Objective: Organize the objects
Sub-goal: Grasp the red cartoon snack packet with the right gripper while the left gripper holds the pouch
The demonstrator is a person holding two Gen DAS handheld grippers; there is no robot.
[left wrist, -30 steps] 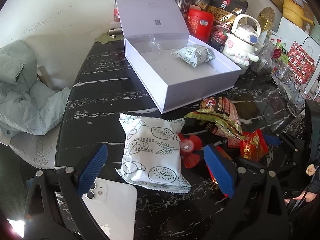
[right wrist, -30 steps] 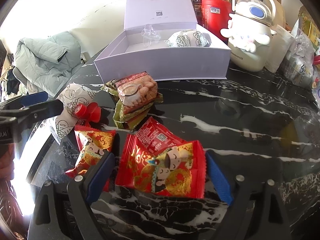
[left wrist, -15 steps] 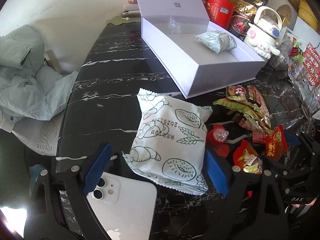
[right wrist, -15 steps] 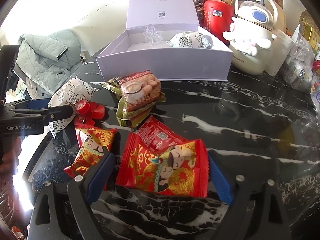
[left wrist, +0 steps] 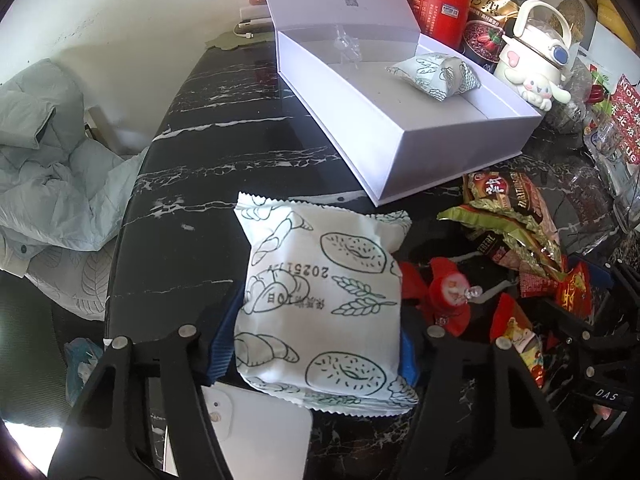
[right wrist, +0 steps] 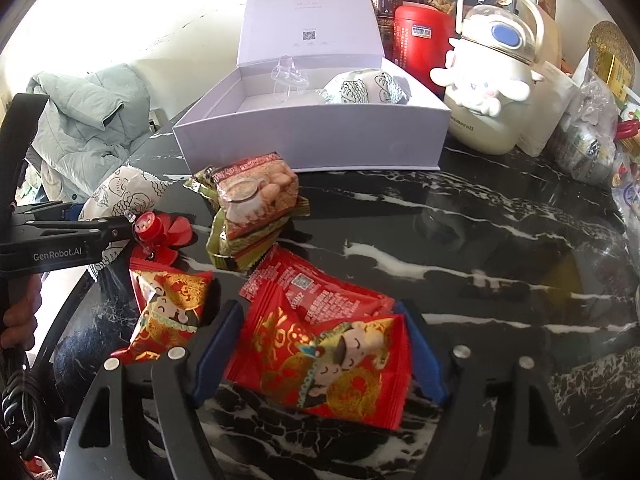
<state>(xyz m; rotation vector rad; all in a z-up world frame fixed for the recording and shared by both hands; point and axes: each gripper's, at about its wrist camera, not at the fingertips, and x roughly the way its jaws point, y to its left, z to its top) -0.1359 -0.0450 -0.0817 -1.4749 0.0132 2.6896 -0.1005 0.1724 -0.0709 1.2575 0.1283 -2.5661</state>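
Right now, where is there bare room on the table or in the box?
Free: the black marble table left of the open white box, and the box floor beside the white bread packet. Also the marble before the Cinnamoroll kettle. Crowded: the snack pile.

Bread packet inside open box

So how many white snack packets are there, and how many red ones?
white snack packets: 2
red snack packets: 3
Total: 5
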